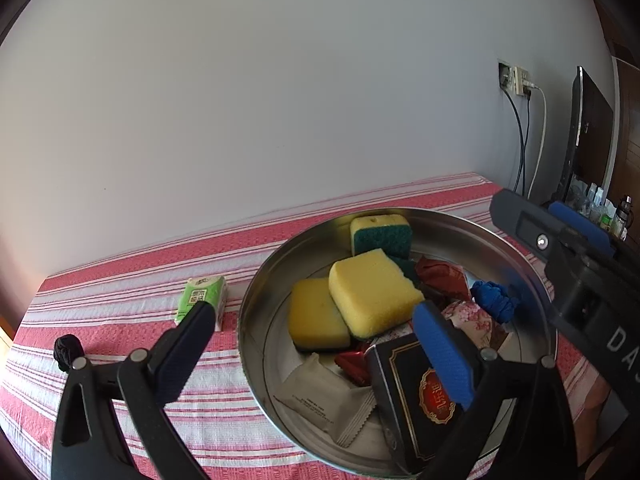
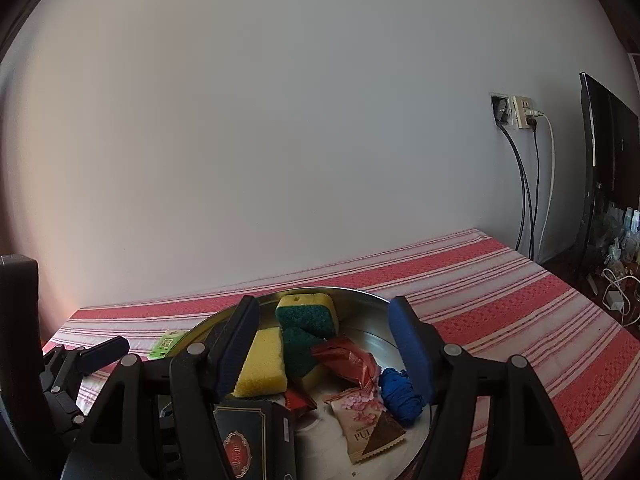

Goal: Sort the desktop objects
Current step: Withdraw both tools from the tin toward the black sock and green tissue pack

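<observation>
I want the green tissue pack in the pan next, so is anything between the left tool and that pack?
Nothing visible blocks it. The green tissue pack lies alone on the striped cloth, just beyond the open left tool, outside the pan.

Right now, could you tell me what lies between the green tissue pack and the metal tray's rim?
Only bare striped tablecloth separates the green tissue pack from the metal tray; the left wrist view shows this best.
</observation>
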{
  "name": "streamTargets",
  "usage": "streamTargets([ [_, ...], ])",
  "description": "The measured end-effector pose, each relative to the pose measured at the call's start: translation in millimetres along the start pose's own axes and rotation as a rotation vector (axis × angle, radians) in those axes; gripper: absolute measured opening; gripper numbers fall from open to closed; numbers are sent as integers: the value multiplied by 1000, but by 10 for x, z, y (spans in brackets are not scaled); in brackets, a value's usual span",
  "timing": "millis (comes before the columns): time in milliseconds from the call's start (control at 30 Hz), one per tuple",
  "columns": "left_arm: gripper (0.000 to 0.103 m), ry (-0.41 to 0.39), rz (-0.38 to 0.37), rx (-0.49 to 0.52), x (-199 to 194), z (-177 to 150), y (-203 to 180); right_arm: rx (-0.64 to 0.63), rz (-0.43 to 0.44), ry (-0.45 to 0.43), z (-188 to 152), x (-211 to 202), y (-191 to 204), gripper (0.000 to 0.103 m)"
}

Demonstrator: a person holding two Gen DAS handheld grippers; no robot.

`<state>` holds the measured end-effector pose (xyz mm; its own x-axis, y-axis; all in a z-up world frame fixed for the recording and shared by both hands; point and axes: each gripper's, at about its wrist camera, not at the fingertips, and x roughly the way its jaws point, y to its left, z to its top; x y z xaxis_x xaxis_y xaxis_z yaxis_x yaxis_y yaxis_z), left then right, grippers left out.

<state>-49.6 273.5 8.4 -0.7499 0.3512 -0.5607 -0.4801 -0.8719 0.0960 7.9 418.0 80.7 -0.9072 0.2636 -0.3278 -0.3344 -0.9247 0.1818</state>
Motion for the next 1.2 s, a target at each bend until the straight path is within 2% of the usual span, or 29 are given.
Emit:
streamTargets([
  [300, 101, -13, 22, -29, -186, -205, 311, -13, 27, -11, -166, -180, 301, 69],
  [533, 101, -8, 69, -58, -327, -423, 747, -56, 86, -5, -327, -310, 690, 69],
  [867, 101, 31, 190, -149, -383, -719, 1499, -130, 221, 40, -576, -321, 1397, 69],
  [1200, 101, 64, 298, -220, -336, -852, 2132, -157, 309, 105, -716, -208, 1867, 69],
])
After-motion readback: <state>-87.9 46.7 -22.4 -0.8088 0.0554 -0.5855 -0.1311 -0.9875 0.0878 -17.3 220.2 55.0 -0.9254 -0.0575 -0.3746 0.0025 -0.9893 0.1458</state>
